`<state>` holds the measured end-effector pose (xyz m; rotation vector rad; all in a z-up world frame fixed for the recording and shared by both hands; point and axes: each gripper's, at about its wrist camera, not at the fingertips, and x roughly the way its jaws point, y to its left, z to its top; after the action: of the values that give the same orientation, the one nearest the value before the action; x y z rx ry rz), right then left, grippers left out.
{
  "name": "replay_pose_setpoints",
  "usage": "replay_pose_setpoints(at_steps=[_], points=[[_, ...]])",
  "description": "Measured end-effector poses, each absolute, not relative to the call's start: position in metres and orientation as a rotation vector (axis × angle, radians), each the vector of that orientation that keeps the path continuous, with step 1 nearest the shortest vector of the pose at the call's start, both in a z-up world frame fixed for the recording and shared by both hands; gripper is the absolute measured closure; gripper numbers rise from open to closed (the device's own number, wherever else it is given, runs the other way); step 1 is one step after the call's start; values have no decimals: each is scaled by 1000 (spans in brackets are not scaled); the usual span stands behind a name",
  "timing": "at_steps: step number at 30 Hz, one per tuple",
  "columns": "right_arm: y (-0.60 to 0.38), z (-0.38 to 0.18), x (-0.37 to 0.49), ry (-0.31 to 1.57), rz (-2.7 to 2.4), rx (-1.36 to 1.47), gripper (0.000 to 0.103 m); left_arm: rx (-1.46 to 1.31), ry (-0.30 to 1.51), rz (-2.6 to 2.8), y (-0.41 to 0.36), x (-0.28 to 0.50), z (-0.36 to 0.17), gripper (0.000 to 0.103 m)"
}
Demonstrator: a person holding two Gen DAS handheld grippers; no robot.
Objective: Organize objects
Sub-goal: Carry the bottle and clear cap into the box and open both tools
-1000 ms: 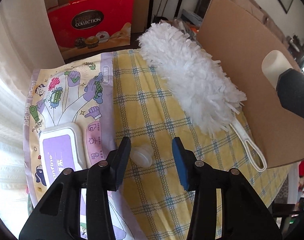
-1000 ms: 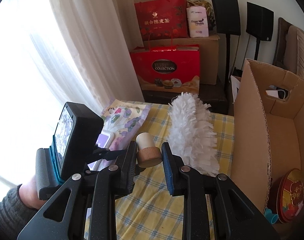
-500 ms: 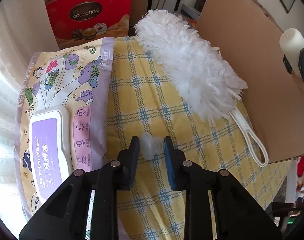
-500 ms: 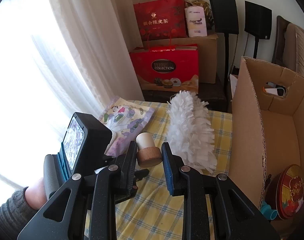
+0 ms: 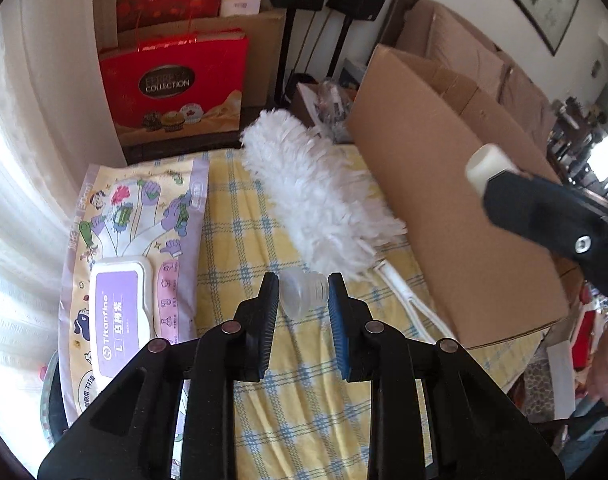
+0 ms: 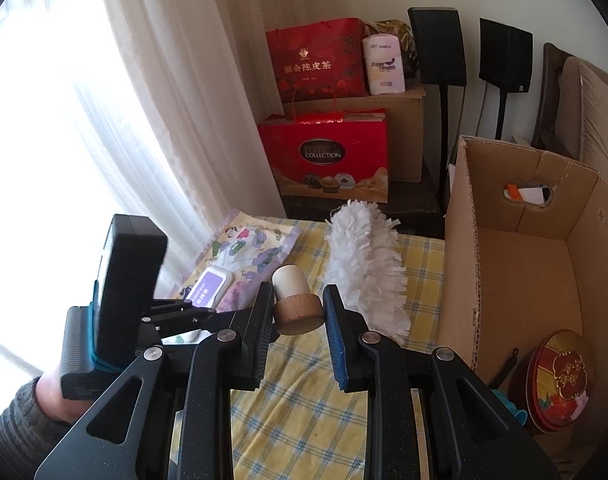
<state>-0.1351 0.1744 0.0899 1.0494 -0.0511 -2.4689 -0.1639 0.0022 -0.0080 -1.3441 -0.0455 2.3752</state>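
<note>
We hold the left gripper (image 5: 304,294) above the checked cloth (image 5: 304,380), its jaws pinching a small clear cap (image 5: 302,291) lifted off the cloth. Left of it lies the wipes pack (image 5: 132,240); beyond it, the white duster (image 5: 315,200) stretches toward the far edge, its handle near the cardboard box (image 5: 443,184) on the right. Our right gripper (image 6: 298,310) has its jaws clamped on a wood-topped stopper (image 6: 294,300), held above the cloth just left of the box (image 6: 515,264), where a red tin (image 6: 559,380) leans in the near corner.
</note>
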Motion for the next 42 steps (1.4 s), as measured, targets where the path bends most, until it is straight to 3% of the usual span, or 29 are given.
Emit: replay_pose_setpoints(at_steps=[7,19,42], points=[[195,109,-122,-50,-2533,1014,78,-1234,-43,2447,27,-169,38,80],[239,125,-106,-34,-2651,1000,78,-1102,-34,2512,53,-152,71,80],[328,101,-86,-201,-2687,1121,78,-1138,-28,2330,156,-135,56,80]])
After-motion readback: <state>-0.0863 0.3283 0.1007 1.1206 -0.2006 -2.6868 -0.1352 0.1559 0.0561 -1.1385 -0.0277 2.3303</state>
